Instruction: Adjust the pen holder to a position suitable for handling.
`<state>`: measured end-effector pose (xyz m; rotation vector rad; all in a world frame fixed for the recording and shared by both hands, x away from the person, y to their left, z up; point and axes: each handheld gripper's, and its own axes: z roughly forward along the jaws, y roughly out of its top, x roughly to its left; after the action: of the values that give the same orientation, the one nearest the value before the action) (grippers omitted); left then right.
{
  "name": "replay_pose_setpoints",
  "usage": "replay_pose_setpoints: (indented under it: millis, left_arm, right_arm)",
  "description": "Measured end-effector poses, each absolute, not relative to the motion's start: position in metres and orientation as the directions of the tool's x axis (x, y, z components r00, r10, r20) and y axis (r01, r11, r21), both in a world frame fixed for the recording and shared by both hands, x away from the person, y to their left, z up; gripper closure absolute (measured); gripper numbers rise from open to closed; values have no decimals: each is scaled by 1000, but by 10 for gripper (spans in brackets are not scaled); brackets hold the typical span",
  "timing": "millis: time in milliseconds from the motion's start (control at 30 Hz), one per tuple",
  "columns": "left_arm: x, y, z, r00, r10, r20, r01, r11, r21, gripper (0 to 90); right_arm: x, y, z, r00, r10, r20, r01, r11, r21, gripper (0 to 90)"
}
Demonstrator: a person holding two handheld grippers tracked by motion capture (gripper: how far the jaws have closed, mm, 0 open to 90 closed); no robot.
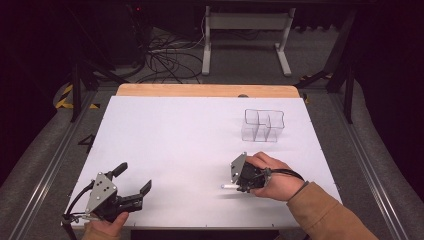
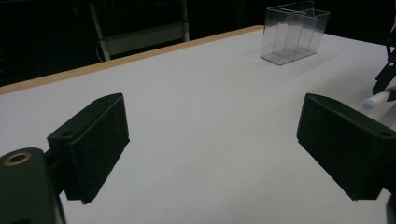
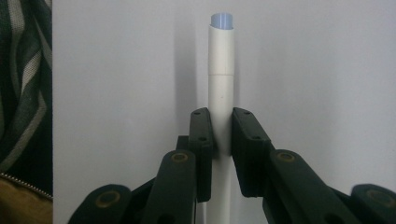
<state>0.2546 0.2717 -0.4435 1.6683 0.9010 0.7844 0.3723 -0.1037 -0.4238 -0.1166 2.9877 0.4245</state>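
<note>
The right claw (image 1: 239, 186) is clamped on a slim white plastic marker with a pale blue end (image 3: 221, 79), held low over the white table (image 1: 180, 145) near its front right; the marker's tip juts out toward the left. The left claw (image 1: 134, 182) sits at the front left corner, jaws spread wide with nothing between them. A clear plastic compartment organiser (image 1: 263, 125) stands toward the far right of the table, well apart from both claws

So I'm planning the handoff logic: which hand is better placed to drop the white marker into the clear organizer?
Right. The right tool is shut on the white marker and sits nearer the clear organizer. The left tool is open, holds nothing, and rests at the table's near left corner.
</note>
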Motion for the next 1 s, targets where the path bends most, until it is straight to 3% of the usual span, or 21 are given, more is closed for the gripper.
replay_pose_setpoints:
  millis: [500,1000]
  left_arm:
    - [257,271,-444,498,865,64,184,-178,967,101]
    - [260,266,-444,514,855,72,180,-190,965,100]
  right_arm:
    - [373,-116,-403,-987,23,-160,-51,896,442,793]
    - [378,-138,-374,-956,221,-191,35,736,677,793]
